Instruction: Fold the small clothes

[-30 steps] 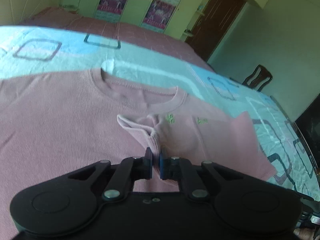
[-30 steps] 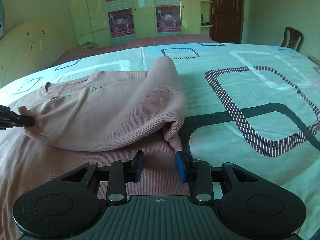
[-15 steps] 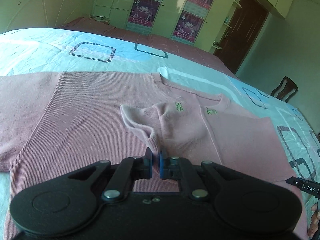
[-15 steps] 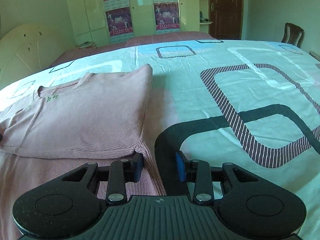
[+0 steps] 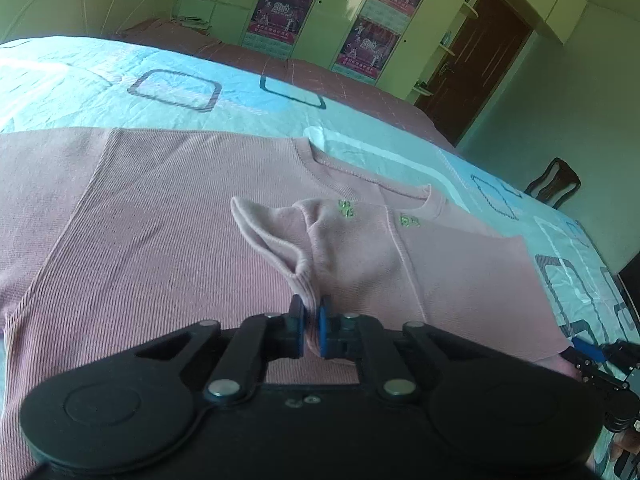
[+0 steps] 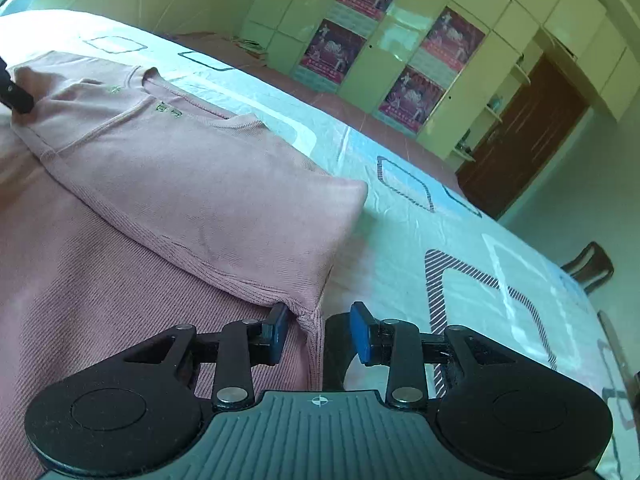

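A pink knit shirt (image 5: 160,240) lies face up on the bed, its right side folded over onto the chest. My left gripper (image 5: 310,328) is shut on the folded sleeve's cuff (image 5: 272,240), held just above the shirt's front. In the right wrist view the folded panel (image 6: 180,184) lies flat. My right gripper (image 6: 319,332) sits at the shirt's lower fold corner (image 6: 312,316). Its jaws are closing with the hem edge between them, and the pads still stand clear of the cloth. The left gripper's tip (image 6: 16,96) shows at the far left.
The shirt rests on a light blue bedspread (image 6: 460,240) printed with dark squares. A wooden chair (image 5: 554,184) stands beyond the bed's far right side. Wardrobe doors with posters (image 6: 416,60) and a brown door (image 6: 528,132) line the far wall.
The raised fold of the shirt has dropped flat onto the chest. My right gripper has rolled and shifted to the fold's hem corner. My left gripper moved sideways with the cuff.
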Demonstrator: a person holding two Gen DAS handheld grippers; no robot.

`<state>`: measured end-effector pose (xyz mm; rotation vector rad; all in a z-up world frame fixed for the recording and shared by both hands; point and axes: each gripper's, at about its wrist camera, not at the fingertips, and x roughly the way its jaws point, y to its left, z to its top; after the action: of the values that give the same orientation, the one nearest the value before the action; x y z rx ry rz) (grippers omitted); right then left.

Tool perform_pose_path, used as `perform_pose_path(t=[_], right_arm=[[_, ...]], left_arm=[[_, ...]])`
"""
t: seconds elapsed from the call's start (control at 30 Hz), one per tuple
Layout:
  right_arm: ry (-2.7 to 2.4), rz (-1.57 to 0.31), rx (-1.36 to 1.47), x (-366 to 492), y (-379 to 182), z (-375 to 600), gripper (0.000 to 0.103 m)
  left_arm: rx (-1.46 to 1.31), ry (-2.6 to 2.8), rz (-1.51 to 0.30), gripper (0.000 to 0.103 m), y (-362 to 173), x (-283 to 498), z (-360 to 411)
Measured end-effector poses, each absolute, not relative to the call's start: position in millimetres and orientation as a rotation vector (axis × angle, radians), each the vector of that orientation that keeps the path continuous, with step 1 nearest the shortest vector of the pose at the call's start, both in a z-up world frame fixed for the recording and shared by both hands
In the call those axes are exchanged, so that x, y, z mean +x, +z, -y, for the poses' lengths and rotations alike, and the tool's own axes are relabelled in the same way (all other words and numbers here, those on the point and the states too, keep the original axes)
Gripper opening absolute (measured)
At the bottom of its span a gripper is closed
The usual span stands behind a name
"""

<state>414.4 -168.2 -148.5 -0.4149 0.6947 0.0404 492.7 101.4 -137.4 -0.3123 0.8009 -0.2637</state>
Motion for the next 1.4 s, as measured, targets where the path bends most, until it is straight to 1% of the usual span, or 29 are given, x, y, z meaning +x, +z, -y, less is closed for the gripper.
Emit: perform_pose_path(t=[0.07, 0.13, 0.17, 0.2, 0.3, 0.33, 0.37, 0.4, 0.47, 0.57, 0.6, 0.67, 0.73, 0.77, 0.8, 0.83, 0.87, 0.9, 0.97, 1.1, 1.13, 1.17, 1.2, 1.23, 1.27, 1.3, 1.33, 1.4], right_arm=[[-0.003, -0.742, -0.211, 421, -147, 194, 0.007], [-0.028, -0.796, 0.060, 427, -155, 228, 0.007], [-0.028, -0.788, 0.153, 425, -157, 238, 0.007], [-0.023, -0.788, 0.195, 426, -158, 243, 0.007], [0.026, -0.798, 0.193, 424, -152, 243, 0.007], [0.036, -0.796, 0.197, 421, -150, 245, 0.009], [0.035, -0.784, 0.202, 416, -147, 247, 0.011], [0.032, -0.753, 0.219, 411, -140, 250, 0.012], [0.042, -0.702, 0.252, 406, -130, 255, 0.012], [0.065, -0.698, 0.251, 412, -125, 250, 0.012], [0.074, -0.727, 0.256, 419, -130, 248, 0.012], [0.065, -0.854, 0.240, 437, -149, 244, 0.012], [0.067, -0.823, 0.274, 442, -141, 250, 0.013], [0.059, -0.775, 0.315, 443, -134, 256, 0.014], [0.051, -0.733, 0.347, 447, -128, 263, 0.019], [0.046, -0.713, 0.376, 455, -123, 270, 0.039], [0.043, -0.704, 0.415, 467, -120, 278, 0.049], [0.051, -0.695, 0.456, 480, -120, 285, 0.056], [0.067, -0.697, 0.545, 508, -124, 298, 0.056], [0.088, -0.725, 0.739, 559, -151, 321, 0.056], [0.086, -0.735, 0.762, 566, -156, 326, 0.056], [0.093, -0.745, 0.781, 572, -162, 327, 0.055], [0.099, -0.755, 0.788, 577, -167, 328, 0.054], [0.102, -0.753, 0.773, 579, -167, 327, 0.050], [0.112, -0.752, 0.757, 580, -166, 326, 0.049], [0.129, -0.761, 0.746, 581, -165, 324, 0.039], [0.154, -0.778, 0.733, 582, -165, 322, 0.018], [0.169, -0.781, 0.646, 580, -160, 315, 0.006]], left_arm=[[-0.315, -0.286, -0.757, 0.005, -130, 485, -96], [-0.291, -0.283, -0.750, 0.005, -129, 482, -89], [-0.284, -0.279, -0.757, 0.005, -131, 482, -87], [-0.281, -0.267, -0.768, 0.005, -134, 482, -88], [-0.293, -0.257, -0.795, 0.006, -144, 483, -96], [-0.295, -0.253, -0.802, 0.013, -146, 483, -98], [-0.300, -0.244, -0.801, 0.025, -146, 481, -103], [-0.307, -0.233, -0.795, 0.030, -145, 479, -108], [-0.314, -0.212, -0.767, 0.052, -140, 478, -117], [-0.329, -0.197, -0.778, 0.054, -141, 490, -125], [-0.342, -0.204, -0.793, 0.054, -143, 497, -126], [-0.344, -0.223, -0.812, 0.056, -147, 511, -123], [-0.317, -0.240, -0.813, 0.056, -144, 522, -118], [-0.309, -0.250, -0.810, 0.056, -143, 527, -117], [-0.305, -0.252, -0.809, 0.056, -143, 534, -116], [-0.309, -0.253, -0.810, 0.054, -144, 541, -117], [-0.322, -0.250, -0.812, 0.052, -148, 549, -118], [-0.342, -0.248, -0.818, 0.051, -153, 556, -120], [-0.393, -0.267, -0.816, 0.044, -159, 566, -124], [-0.451, -0.293, -0.823, 0.034, -164, 578, -129], [-0.455, -0.294, -0.824, 0.028, -165, 579, -130], [-0.459, -0.294, -0.826, 0.013, -166, 579, -131], [-0.466, -0.298, -0.829, 0.005, -167, 578, -132], [-0.470, -0.299, -0.822, 0.005, -169, 577, -132], [-0.465, -0.300, -0.807, 0.005, -169, 575, -131], [-0.458, -0.302, -0.792, 0.005, -169, 572, -130], [-0.451, -0.300, -0.775, 0.005, -169, 570, -130], [-0.432, -0.275, -0.716, 0.004, -164, 561, -129]])
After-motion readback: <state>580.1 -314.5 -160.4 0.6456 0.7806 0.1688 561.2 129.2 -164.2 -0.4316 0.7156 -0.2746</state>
